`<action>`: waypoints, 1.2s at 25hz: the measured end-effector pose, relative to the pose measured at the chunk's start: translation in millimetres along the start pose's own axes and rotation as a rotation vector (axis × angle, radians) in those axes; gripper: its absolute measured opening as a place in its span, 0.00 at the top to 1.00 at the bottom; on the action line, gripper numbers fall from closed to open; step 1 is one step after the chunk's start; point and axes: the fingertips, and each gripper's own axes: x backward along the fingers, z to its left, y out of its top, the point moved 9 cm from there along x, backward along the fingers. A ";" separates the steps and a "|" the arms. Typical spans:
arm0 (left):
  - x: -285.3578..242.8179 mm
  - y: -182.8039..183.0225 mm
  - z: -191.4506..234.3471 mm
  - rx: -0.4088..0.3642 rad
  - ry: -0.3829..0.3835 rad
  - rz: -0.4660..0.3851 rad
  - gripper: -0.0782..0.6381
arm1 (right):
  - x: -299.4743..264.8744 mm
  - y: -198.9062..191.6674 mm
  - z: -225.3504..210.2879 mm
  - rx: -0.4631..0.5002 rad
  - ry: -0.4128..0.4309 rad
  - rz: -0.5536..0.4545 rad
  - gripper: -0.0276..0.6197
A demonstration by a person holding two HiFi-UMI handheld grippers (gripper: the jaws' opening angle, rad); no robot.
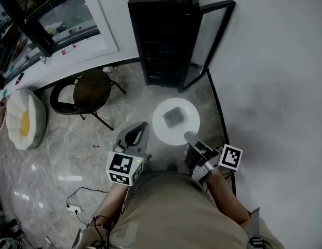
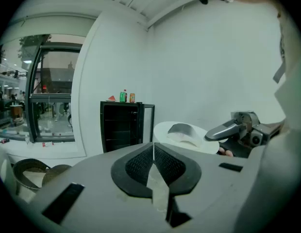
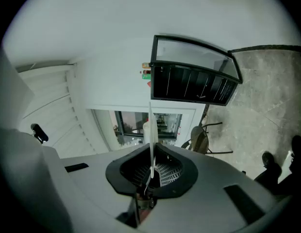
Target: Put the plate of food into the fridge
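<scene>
The left gripper [image 1: 136, 135], at seven o'clock of the plate, had its jaws pressed together on nothing. The right gripper [image 1: 192, 138] pinched the white plate [image 1: 162, 128] by its five-o'clock rim (edge-on in its own view), food [image 1: 175, 116] at its centre. At twelve o'clock stood the black fridge [image 1: 163, 40], its door [image 1: 205, 51] open. The carry probably wanted the plate kept level and steered left of that door.

Left gripper [image 1: 142, 126] closed, empty; right gripper [image 1: 190, 136] pinching the plate [image 1: 162, 130].
</scene>
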 end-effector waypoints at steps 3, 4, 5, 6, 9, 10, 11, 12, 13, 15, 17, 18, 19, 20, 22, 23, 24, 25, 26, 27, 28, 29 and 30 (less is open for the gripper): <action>3.5 0.4 -6.2 -0.002 0.013 0.005 0.87 | 5.2 2.4 0.2 0.003 0.001 0.007 0.91; 4.6 0.5 -7.8 -0.002 0.019 0.006 0.87 | 6.1 3.6 -0.1 0.002 0.002 0.010 0.91; 5.7 0.5 -8.9 -0.002 0.026 0.006 0.87 | 6.5 4.9 -0.5 0.002 0.004 0.012 0.91; 7.3 0.2 -9.7 -0.001 0.033 0.007 0.87 | 6.2 5.9 -0.9 0.000 0.005 0.014 0.91; 13.6 -3.8 -10.2 0.005 0.055 0.012 0.87 | 3.9 5.6 -1.7 -0.015 0.014 0.016 0.91; 14.9 -5.6 -10.5 0.006 0.062 0.013 0.87 | 3.3 5.7 -2.8 -0.018 0.017 0.016 0.91; 15.7 -6.7 -10.9 0.008 0.069 0.013 0.87 | 2.6 6.3 -4.0 -0.017 0.020 0.019 0.91; 16.3 -7.0 -11.6 0.009 0.075 0.011 0.87 | 2.0 7.2 -4.8 -0.011 0.020 0.024 0.91; 16.7 -6.5 -12.2 0.010 0.080 0.009 0.87 | 1.3 8.3 -4.9 -0.005 0.020 0.030 0.91; 17.2 -6.4 -13.2 0.014 0.090 0.007 0.87 | -0.1 9.9 -4.4 0.001 0.020 0.041 0.91; 18.3 -9.7 -12.0 0.021 0.097 0.012 0.87 | -3.4 10.1 -6.5 -0.007 0.025 0.049 0.91; 18.8 -11.7 -10.0 0.025 0.097 0.017 0.87 | -6.7 9.8 -7.9 -0.013 0.028 0.051 0.91; 19.1 -13.6 -7.5 0.031 0.095 0.022 0.87 | -10.6 9.4 -8.9 -0.018 0.030 0.054 0.91; 19.0 -15.4 -5.2 0.035 0.091 0.026 0.87 | -14.4 9.1 -9.3 -0.020 0.029 0.057 0.91; 17.1 -19.1 0.5 0.040 0.082 0.031 0.87 | -20.8 8.7 -10.3 -0.015 0.018 0.059 0.91; 15.3 -20.8 5.2 0.044 0.080 0.030 0.87 | -25.0 8.9 -10.9 -0.012 0.013 0.058 0.91; 12.9 -22.0 11.4 0.049 0.078 0.026 0.87 | -30.4 9.4 -11.6 -0.010 0.010 0.055 0.91; 9.8 -22.9 18.7 0.054 0.074 0.020 0.87 | -36.8 10.2 -12.1 -0.012 0.010 0.052 0.91; 5.7 -23.3 26.3 0.060 0.069 0.015 0.87 | -43.1 11.4 -12.3 -0.015 0.011 0.047 0.91; 0.9 -23.1 33.5 0.066 0.061 0.009 0.87 | -48.6 12.9 -11.7 -0.017 0.012 0.041 0.91; -4.2 -21.8 40.0 0.072 0.052 0.003 0.87 | -53.1 14.9 -10.4 -0.018 0.010 0.035 0.91; -9.3 -19.2 46.3 0.078 0.043 -0.005 0.87 | -57.3 17.3 -8.5 -0.017 0.006 0.029 0.91; -13.9 -15.7 53.0 0.082 0.034 -0.013 0.87 | -62.4 19.6 -6.2 -0.016 0.001 0.024 0.91</action>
